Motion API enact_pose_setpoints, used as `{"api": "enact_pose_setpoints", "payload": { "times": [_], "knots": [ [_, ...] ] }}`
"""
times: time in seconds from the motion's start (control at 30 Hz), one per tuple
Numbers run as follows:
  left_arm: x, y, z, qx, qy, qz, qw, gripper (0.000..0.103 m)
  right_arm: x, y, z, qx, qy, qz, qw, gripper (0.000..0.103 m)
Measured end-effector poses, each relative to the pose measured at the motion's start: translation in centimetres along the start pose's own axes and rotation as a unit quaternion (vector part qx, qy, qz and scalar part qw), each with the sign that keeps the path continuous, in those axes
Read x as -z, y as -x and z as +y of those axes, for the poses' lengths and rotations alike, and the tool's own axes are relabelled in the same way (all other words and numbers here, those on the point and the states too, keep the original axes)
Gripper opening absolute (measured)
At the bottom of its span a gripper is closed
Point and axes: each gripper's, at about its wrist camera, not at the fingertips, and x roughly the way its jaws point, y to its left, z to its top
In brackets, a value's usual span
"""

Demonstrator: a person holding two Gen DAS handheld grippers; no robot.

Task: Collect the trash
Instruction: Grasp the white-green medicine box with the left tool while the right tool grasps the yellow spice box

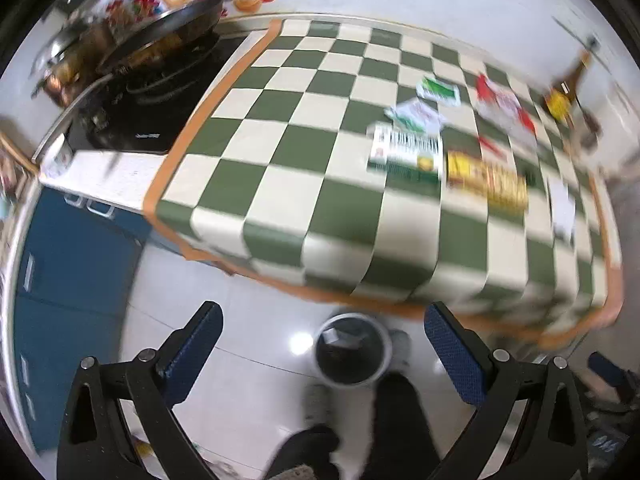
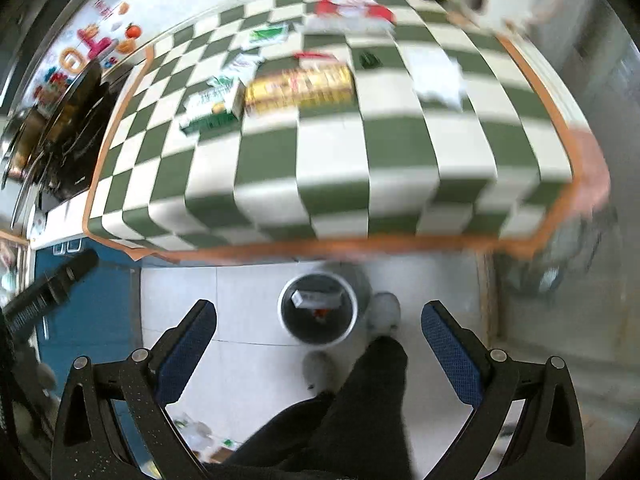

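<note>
Both claws wide open, empty – left claw, right claw. Bin just ahead between fingers; wrappers on table farther fwd – reach up, grab one pc.

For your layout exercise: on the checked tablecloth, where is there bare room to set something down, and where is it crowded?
The checked tablecloth is bare along its near edge, in front of the yellow packet, and on its stove side. The wrappers crowd together toward the far side, between the green-and-white box and the white paper.

black gripper frames, blue textured pads, silver screws; black trousers, grey shoes.
</note>
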Motion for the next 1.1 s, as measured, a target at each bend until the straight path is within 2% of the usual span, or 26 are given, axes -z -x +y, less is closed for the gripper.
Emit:
{"api": "enact_pose_setpoints", "payload": {
  "times": [0.13,0.17,0.23,0.27,0.33,0.47,0.53,0.57,0.6,0.63,0.7,0.83,0.9,0.93,1.0,1.03,1.1],
  "knots": [
    [-4.4,-2.3,-1.2,-0.005,0.060,0.026,0.9979,0.103,-8.3,-2.3,1.4,0.026,0.109,0.031,0.993,0.103],
    [-5.4,-3.4,-1.8,-0.015,0.075,0.036,0.9964,0.103,-11.0,-3.6,2.2,0.037,0.150,0.045,0.987,0.103],
    [-6.7,-5.0,-2.4,-0.032,0.097,0.053,0.9934,0.103,-13.9,-6.3,3.6,0.051,0.204,0.058,0.976,0.103],
    [-7.4,-6.1,-2.7,-0.040,0.112,0.067,0.9906,0.103,-16.1,-8.0,4.7,0.065,0.244,0.066,0.965,0.103],
    [-8.6,-8.2,-3.0,-0.049,0.136,0.095,0.9849,0.103,-18.3,-11.2,6.5,0.083,0.311,0.087,0.943,0.103],
    [-10.1,-10.9,-3.1,-0.055,0.193,0.132,0.9707,0.103,-20.9,-17.0,9.3,0.096,0.421,0.133,0.892,0.103],
    [-10.5,-12.0,-2.8,-0.037,0.233,0.150,0.9601,0.103,-21.4,-18.9,9.7,0.079,0.438,0.158,0.882,0.101],
    [-10.6,-12.5,-2.6,-0.030,0.251,0.157,0.9546,0.102,-21.8,-20.0,9.7,0.065,0.438,0.175,0.879,0.091],
    [-10.8,-12.9,-2.5,-0.023,0.268,0.164,0.9491,0.102,-21.9,-20.5,9.6,0.059,0.436,0.182,0.879,0.086],
    [-10.9,-13.4,-2.4,-0.011,0.289,0.170,0.9418,0.102,-22.4,-20.5,9.4,0.043,0.426,0.182,0.885,0.085],
    [-11.2,-14.6,-2.1,0.021,0.336,0.185,0.9232,0.102,-23.5,-20.2,8.7,0.042,0.401,0.172,0.899,0.081],
    [-11.7,-17.1,-2.0,0.079,0.417,0.204,0.8824,0.102,-26.7,-18.3,5.9,0.015,0.297,0.137,0.945,0.072],
    [-11.9,-18.1,-2.1,0.086,0.441,0.207,0.8689,0.102,-27.9,-17.7,4.5,0.006,0.250,0.120,0.961,0.072],
    [-12.1,-18.5,-2.2,0.088,0.448,0.208,0.8649,0.101,-28.4,-17.5,3.8,0.004,0.225,0.113,0.968,0.072],
    [-12.5,-19.4,-2.6,0.073,0.445,0.218,0.8654,0.087,-29.0,-17.7,3.0,0.004,0.203,0.108,0.973,0.072],
    [-12.7,-19.5,-2.8,0.062,0.439,0.221,0.8688,0.087,-29.3,-17.8,2.7,0.006,0.197,0.106,0.975,0.071],
    [-13.5,-19.4,-3.7,0.029,0.390,0.215,0.8950,0.076,-29.6,-18.2,2.3,0.007,0.192,0.111,0.975,0.071]
  ]
}}
